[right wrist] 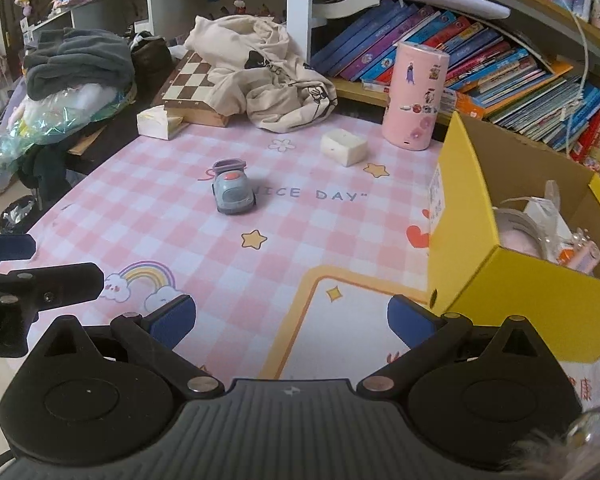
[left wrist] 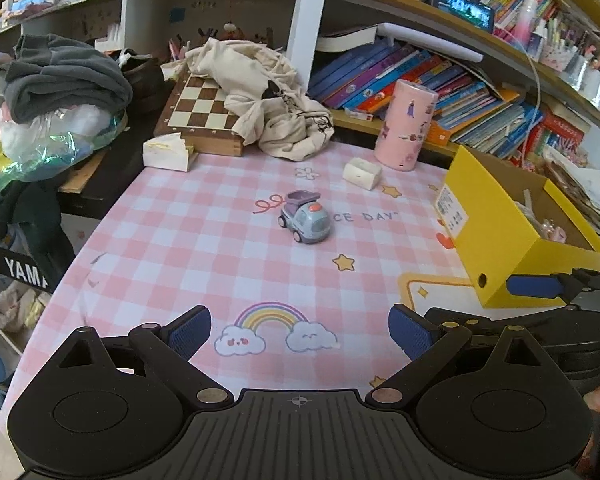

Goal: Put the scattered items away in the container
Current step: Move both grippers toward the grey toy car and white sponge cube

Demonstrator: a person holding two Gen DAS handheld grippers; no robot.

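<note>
left gripper [left wrist: 300, 334]: mine, fingers spread wide, nothing between them, low over the pink checked mat [left wrist: 204, 240], rainbow print under the gap.
grey bundle [left wrist: 60, 76]: folded cloth at 10 o'clock off the mat, on top of crinkly plastic bags [left wrist: 40, 148].
chessboard [left wrist: 202, 108]: at 11 o'clock behind the mat, a beige cloth bag [left wrist: 268, 100] slumped over its right half.
white box [left wrist: 166, 154]: torn-edged, just in front of the chessboard's left corner, at the mat's far edge.
toy car [left wrist: 305, 218]: grey-blue with a purple tipper, mid-mat at 12 o'clock from my left fingers, wheels down, apart from everything; open mat between it and me.
white block [left wrist: 362, 174]: beyond the car at 1 o'clock, near the pink cylinder [left wrist: 406, 126], not touching it.
pink cylinder: upright, stickers on it, at the mat's far edge in front of leaning books [left wrist: 420, 84].
right gripper [right wrist: 290, 320]: mine, fingers also wide apart and holding nothing, over the yellow-bordered corner of the mat; the car sits at 11 o'clock from it.
yellow box [right wrist: 500, 276]: open-topped container at 2 o'clock from my right fingers, on the mat's right edge, brown inside.
box contents: a pink item [right wrist: 518, 242], clear wrapping and small packets piled at the near end; can't tell exactly what they are.
</note>
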